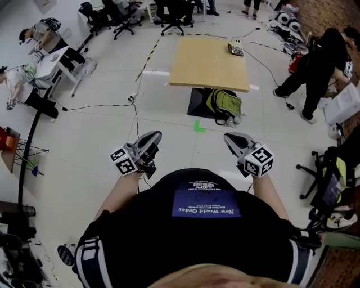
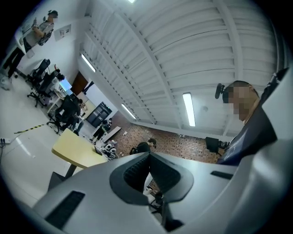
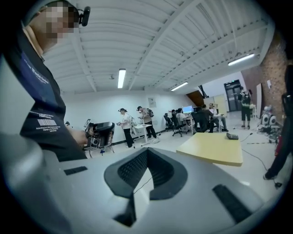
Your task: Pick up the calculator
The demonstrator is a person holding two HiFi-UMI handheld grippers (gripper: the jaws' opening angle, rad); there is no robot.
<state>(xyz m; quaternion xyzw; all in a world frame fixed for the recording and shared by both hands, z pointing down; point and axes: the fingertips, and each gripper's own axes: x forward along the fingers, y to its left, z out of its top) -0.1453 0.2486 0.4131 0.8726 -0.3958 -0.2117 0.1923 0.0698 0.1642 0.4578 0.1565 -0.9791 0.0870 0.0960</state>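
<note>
The calculator [image 1: 235,49] is a small dark slab lying at the far right corner of a pale wooden table [image 1: 208,70], well ahead of me across the floor. In the right gripper view the calculator [image 3: 232,136] shows as a thin dark shape on the table [image 3: 213,150]. Both grippers are held close in front of my chest, far from the table. My left gripper [image 1: 154,135] is shut with nothing in it, its pads meeting [image 2: 148,156]. My right gripper [image 1: 229,137] is also shut and empty [image 3: 146,151]. The left gripper view shows the table [image 2: 75,151] only from its near side, with the calculator hidden.
A green backpack [image 1: 224,106] leans on the table's black base. A person in black [image 1: 316,64] stands right of the table. A cable [image 1: 135,115] and a green tape mark [image 1: 199,126] lie on the floor between me and the table. Office chairs [image 1: 174,14] stand beyond.
</note>
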